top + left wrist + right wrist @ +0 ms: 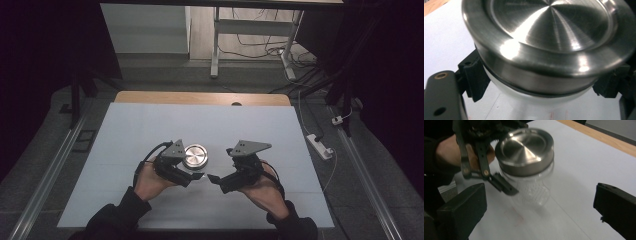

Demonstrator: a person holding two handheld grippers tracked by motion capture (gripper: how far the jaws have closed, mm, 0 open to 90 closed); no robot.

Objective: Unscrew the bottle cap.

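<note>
A clear jar [531, 190] with a brushed steel lid [524, 147] is at the middle of the white table top [150, 125]. My left gripper [194, 175] is shut on the jar just under the lid; its black fingers [474, 77] press the clear wall from both sides. The jar looks tilted and blurred in the right gripper view, where the left gripper [499, 182] and a hand [446, 152] come in from the left. My right gripper [212, 178] is open a short way to the right of the jar, with nothing between its wide-apart jaws [539, 210].
A wooden strip [200, 97] runs along the far edge of the table. On the floor at the right lie a white power strip [320, 146] and cables. A metal desk frame [215, 50] stands beyond the table.
</note>
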